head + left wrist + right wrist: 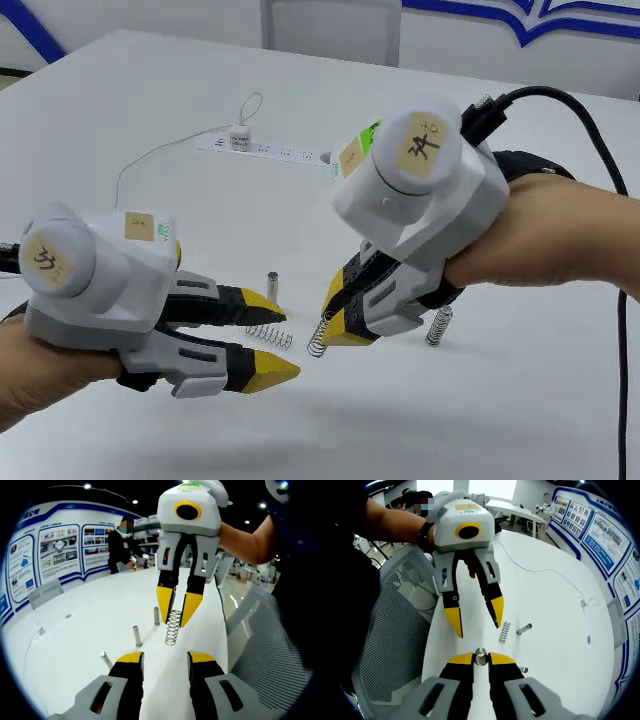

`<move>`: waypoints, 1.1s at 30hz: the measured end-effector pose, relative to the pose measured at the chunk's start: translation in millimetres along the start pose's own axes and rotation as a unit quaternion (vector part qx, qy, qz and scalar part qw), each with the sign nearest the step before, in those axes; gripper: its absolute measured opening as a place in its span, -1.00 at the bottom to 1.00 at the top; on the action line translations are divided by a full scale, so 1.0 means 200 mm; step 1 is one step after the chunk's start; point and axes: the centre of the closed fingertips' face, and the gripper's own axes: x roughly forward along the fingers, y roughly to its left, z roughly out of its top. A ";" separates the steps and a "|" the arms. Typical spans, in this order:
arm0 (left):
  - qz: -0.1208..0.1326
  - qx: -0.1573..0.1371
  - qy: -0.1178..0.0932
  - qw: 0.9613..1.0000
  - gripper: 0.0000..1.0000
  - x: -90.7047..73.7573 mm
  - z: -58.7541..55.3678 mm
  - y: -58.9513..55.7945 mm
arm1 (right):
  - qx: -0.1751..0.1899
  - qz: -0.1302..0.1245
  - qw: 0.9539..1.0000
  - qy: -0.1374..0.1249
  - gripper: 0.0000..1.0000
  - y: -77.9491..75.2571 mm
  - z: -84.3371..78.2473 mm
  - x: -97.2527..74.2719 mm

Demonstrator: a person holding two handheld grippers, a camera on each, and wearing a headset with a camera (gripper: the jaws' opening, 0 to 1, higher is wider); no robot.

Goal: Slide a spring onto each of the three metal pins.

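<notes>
My right gripper [335, 322] is shut on one end of a steel spring [318, 338], which hangs down to the white table; its own view shows the coil [480, 656] pinched between the jaws. My left gripper [272, 338] faces it from the left, open, holding nothing. A loose spring [268, 335] lies flat between the left jaws' tips. Behind it a bare metal pin [272, 287] stands upright. Another spring [438, 325] stands tilted to the right of the right gripper. The left gripper view shows three pins [136, 636] in a row beside the held spring [173, 626].
A white power strip [265, 150] with a plug and thin cable lies farther back on the table [500, 400]. A black cable [610, 150] trails from the right gripper. A mesh chair [400, 620] stands at the table's near edge. A person [122, 545] stands at another table.
</notes>
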 end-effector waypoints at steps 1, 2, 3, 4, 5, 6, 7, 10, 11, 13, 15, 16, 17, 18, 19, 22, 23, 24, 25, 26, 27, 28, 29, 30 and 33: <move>0.003 -0.003 -0.002 1.000 -0.28 -0.01 0.00 0.01 | 0.001 -0.001 1.000 0.001 -0.76 -0.01 -0.01 0.00; 0.007 -0.004 -0.004 1.000 -0.27 -0.02 0.00 0.01 | 0.003 -0.003 1.000 0.001 -0.76 -0.02 -0.01 -0.01; 0.015 -0.007 -0.006 1.000 -0.24 -0.04 0.00 0.03 | 0.005 -0.005 1.000 0.002 -0.76 -0.03 -0.02 -0.02; 0.020 -0.009 -0.008 1.000 -0.22 -0.05 0.00 0.04 | 0.006 -0.008 1.000 0.002 -0.76 -0.04 -0.02 -0.03; 0.026 -0.013 -0.010 1.000 -0.20 -0.07 0.00 0.05 | 0.008 -0.011 1.000 0.003 -0.76 -0.05 -0.03 -0.04; 0.029 -0.015 -0.011 0.999 -0.19 -0.08 0.00 0.05 | 0.010 -0.013 1.000 0.003 -0.76 -0.06 -0.03 -0.04; 0.032 -0.016 -0.012 0.999 -0.18 -0.09 0.00 0.06 | 0.011 -0.014 1.000 0.003 -0.76 -0.07 -0.03 -0.05; 0.045 -0.020 -0.018 0.999 -0.15 -0.14 0.00 0.07 | 0.016 -0.022 1.000 0.006 -0.76 -0.10 -0.06 -0.08; 0.049 -0.021 -0.019 0.998 -0.14 -0.15 0.00 0.08 | 0.017 -0.024 1.000 0.007 -0.76 -0.10 -0.06 -0.08; 0.059 -0.027 -0.023 0.998 -0.10 -0.18 -0.01 0.09 | 0.020 -0.029 0.999 0.009 -0.76 -0.12 -0.08 -0.10; 0.070 -0.033 -0.027 0.997 -0.08 -0.20 -0.01 0.11 | 0.023 -0.034 0.999 0.010 -0.76 -0.14 -0.09 -0.11; 0.074 -0.036 -0.029 0.996 -0.07 -0.21 -0.02 0.11 | 0.024 -0.036 0.999 0.011 -0.76 -0.15 -0.10 -0.12; 0.077 -0.039 -0.030 0.996 -0.05 -0.22 -0.02 0.11 | 0.026 -0.038 0.999 0.012 -0.76 -0.16 -0.10 -0.13; 0.081 -0.043 -0.032 0.995 -0.03 -0.23 -0.03 0.11 | 0.027 -0.041 0.999 0.013 -0.76 -0.18 -0.11 -0.14; 0.083 -0.044 -0.032 0.995 -0.02 -0.23 -0.04 0.11 | 0.028 -0.043 0.999 0.014 -0.76 -0.19 -0.11 -0.14; 0.089 -0.049 -0.033 0.994 0.00 -0.25 -0.05 0.12 | 0.031 -0.049 0.998 0.019 -0.76 -0.22 -0.13 -0.16; 0.092 -0.051 -0.035 0.994 0.01 -0.25 -0.05 0.12 | 0.031 -0.051 0.998 0.022 -0.76 -0.24 -0.14 -0.16; 0.093 -0.051 -0.036 0.994 0.02 -0.25 -0.05 0.12 | 0.031 -0.052 0.998 0.023 -0.76 -0.25 -0.14 -0.16; 0.095 -0.052 -0.037 0.993 0.02 -0.26 -0.04 0.12 | 0.032 -0.053 0.998 0.024 -0.76 -0.26 -0.14 -0.16; 0.097 -0.053 -0.038 0.993 0.02 -0.26 -0.04 0.12 | 0.032 -0.053 0.998 0.025 -0.76 -0.27 -0.15 -0.16; 0.098 -0.054 -0.040 0.993 0.03 -0.26 -0.04 0.13 | 0.032 -0.054 0.998 0.027 -0.76 -0.28 -0.15 -0.16; 0.100 -0.055 -0.043 0.993 0.04 -0.26 -0.04 0.13 | 0.032 -0.055 0.998 0.029 -0.76 -0.30 -0.15 -0.15; 0.101 -0.056 -0.044 0.992 0.04 -0.26 -0.04 0.13 | 0.032 -0.056 0.997 0.030 -0.76 -0.31 -0.15 -0.15; 0.101 -0.056 -0.044 0.992 0.04 -0.26 -0.04 0.12 | 0.032 -0.056 0.997 0.033 -0.76 -0.32 -0.16 -0.14; 0.101 -0.057 -0.046 0.992 0.05 -0.26 -0.04 0.12 | 0.032 -0.055 0.997 0.040 -0.76 -0.34 -0.17 -0.11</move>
